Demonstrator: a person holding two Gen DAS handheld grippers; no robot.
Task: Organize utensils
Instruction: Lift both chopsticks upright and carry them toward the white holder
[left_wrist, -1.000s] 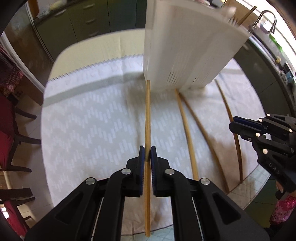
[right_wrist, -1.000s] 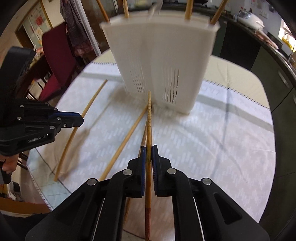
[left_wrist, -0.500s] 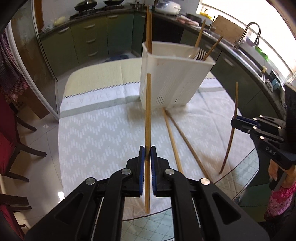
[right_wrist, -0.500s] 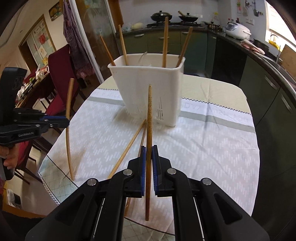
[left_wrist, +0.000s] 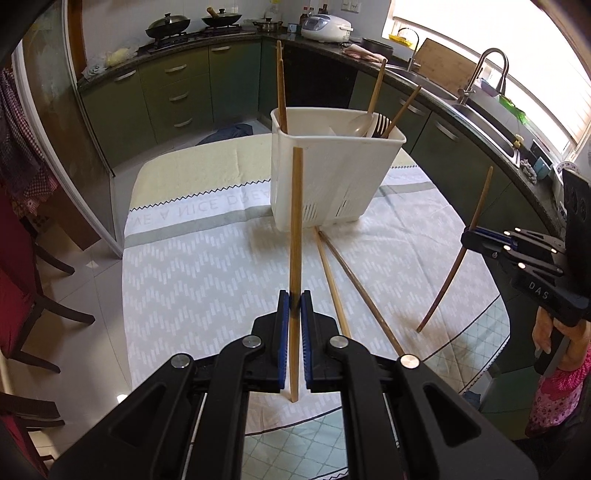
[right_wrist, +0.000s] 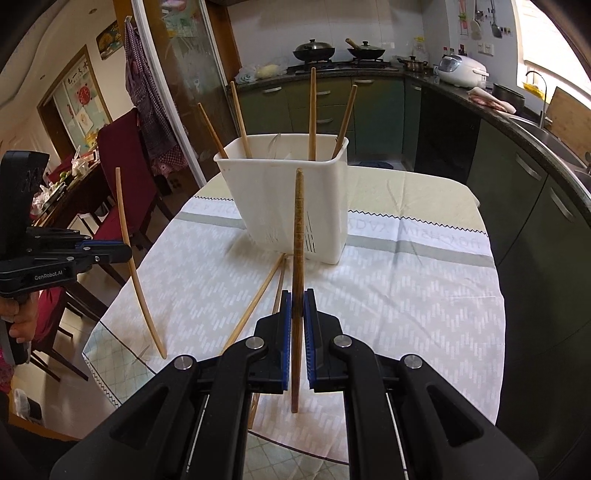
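Left wrist view, bottom centre: the left gripper (left_wrist: 294, 308) is clenched on a pale chopstick (left_wrist: 296, 221), which stands nearly upright between the blue pads and reaches above and below them. At the right edge of the same view the right gripper (left_wrist: 468, 235) appears from the side, held by a hand (left_wrist: 554, 334), and it grips a darker chopstick (left_wrist: 476, 221) whose lower end hangs above the table edge.

Right wrist view, bottom centre: the right gripper (right_wrist: 297, 306) is clamped on that darker, ridged chopstick (right_wrist: 298, 236). At the left edge the left gripper (right_wrist: 125, 248) holds the pale chopstick (right_wrist: 127, 240) clear of the table.

Middle ground: two loose chopsticks (left_wrist: 334, 284) lie on the patterned tablecloth (left_wrist: 207, 280), their far ends meeting just in front of the white utensil holder (left_wrist: 325, 184); whether they touch its base is unclear.

Beyond: the holder stands upright on the cloth and contains several upright chopsticks (right_wrist: 312, 110), together with what appear to be a spoon (left_wrist: 360, 123) and a fork (left_wrist: 380, 123).

Background: green kitchen cabinets (left_wrist: 177, 92) and a sink faucet (left_wrist: 487, 66), upper right of the left view.
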